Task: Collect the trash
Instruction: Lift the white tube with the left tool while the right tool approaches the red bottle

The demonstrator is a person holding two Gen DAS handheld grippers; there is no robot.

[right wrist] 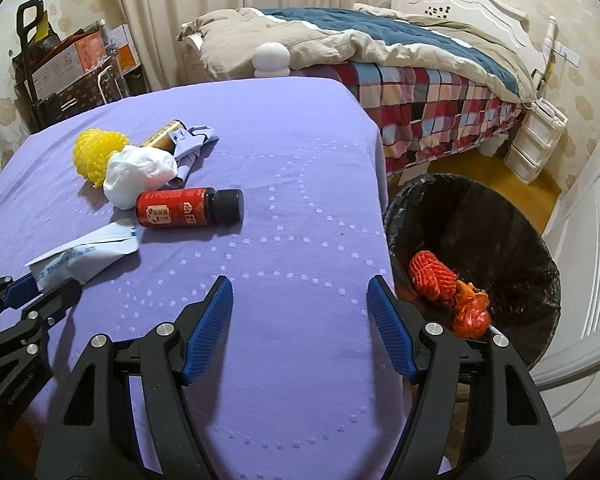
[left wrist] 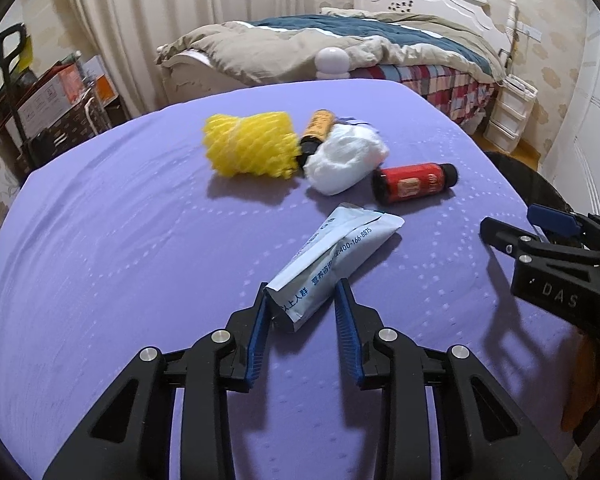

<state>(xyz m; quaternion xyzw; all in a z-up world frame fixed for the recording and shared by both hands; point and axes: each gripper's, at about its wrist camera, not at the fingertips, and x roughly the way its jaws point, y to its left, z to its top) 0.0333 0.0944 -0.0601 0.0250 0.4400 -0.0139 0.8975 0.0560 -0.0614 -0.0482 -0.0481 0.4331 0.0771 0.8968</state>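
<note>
A pale blue printed packet (left wrist: 332, 256) lies on the purple tablecloth (left wrist: 120, 240). My left gripper (left wrist: 304, 300) is shut on its near end, with a blue pad against each side. Behind it lie a red bottle (left wrist: 414, 182), a white crumpled wad (left wrist: 344, 160), a yellow foam net (left wrist: 252, 146) and an orange-labelled bottle (left wrist: 318, 130). My right gripper (right wrist: 300, 292) stands open over bare cloth near the table's right edge, with nothing between its fingers. The right wrist view shows the packet (right wrist: 84, 256) at the left.
A bin with a black liner (right wrist: 480, 216) stands on the floor beside the table's right edge, holding an orange net (right wrist: 432, 276) and orange crumpled wrap (right wrist: 470, 312). A bed (right wrist: 420, 80) is behind the table, boxes (right wrist: 72, 64) at the back left, white drawers (right wrist: 536, 140) at the right.
</note>
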